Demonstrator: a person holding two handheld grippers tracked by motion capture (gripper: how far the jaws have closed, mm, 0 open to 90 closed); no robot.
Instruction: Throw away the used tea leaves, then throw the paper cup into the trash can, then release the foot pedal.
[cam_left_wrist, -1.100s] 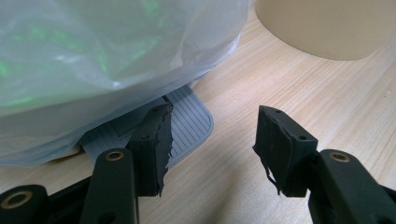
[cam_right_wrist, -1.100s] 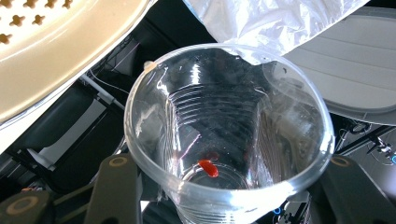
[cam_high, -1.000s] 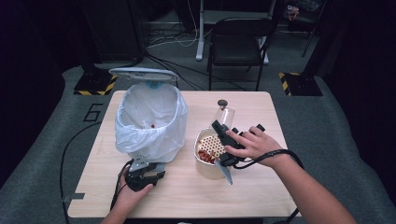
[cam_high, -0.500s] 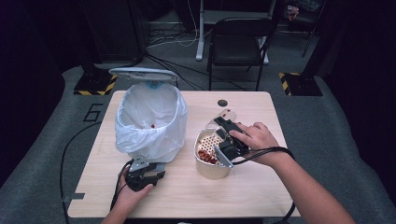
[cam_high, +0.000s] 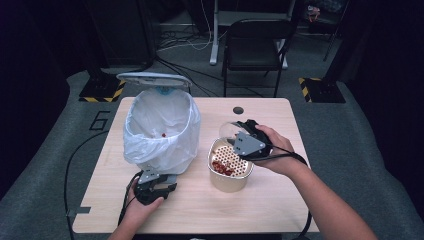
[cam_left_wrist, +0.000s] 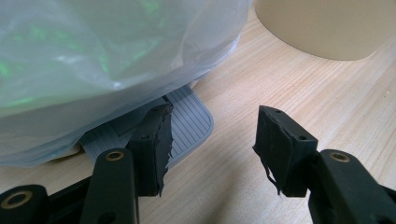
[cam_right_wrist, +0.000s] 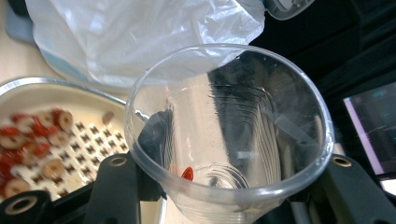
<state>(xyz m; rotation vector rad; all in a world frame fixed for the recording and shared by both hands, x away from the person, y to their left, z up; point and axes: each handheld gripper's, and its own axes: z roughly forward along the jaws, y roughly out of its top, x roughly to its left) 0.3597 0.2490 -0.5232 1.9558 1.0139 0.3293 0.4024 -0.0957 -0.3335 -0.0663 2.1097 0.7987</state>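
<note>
at the left of the tabletop (cam_high: 280, 200) i had the left gripper (cam_high: 152, 186) resting near the front edge, its jaws standing apart with nothing between them, pointed at the grey ribbed pedal (cam_left_wrist: 187, 126) at the foot of the lined bin (cam_high: 160, 130). the bin stood toward the back left corner, lid up, its thin white bag (cam_left_wrist: 107, 56) bulging over the pedal; a few red bits lay inside it.

toward the middle sat the beige container (cam_high: 229, 172) with a perforated strainer insert (cam_right_wrist: 88, 140) carrying red and pale dried pieces (cam_high: 222, 167).

to the right of it, my right gripper (cam_high: 245, 140) held a clear plastic cup (cam_right_wrist: 229, 135), tipped on its side over the container's back rim, jaws clamped on its outer wall on either side. one small red piece (cam_right_wrist: 187, 173) clung near the cup's bottom.

i judged the cup light, thin-walled and easy to crush or squirt out of the jaws, so the hold belonged around mid-body with modest squeeze. whether that last piece was stuck or loose, i could not tell.
</note>
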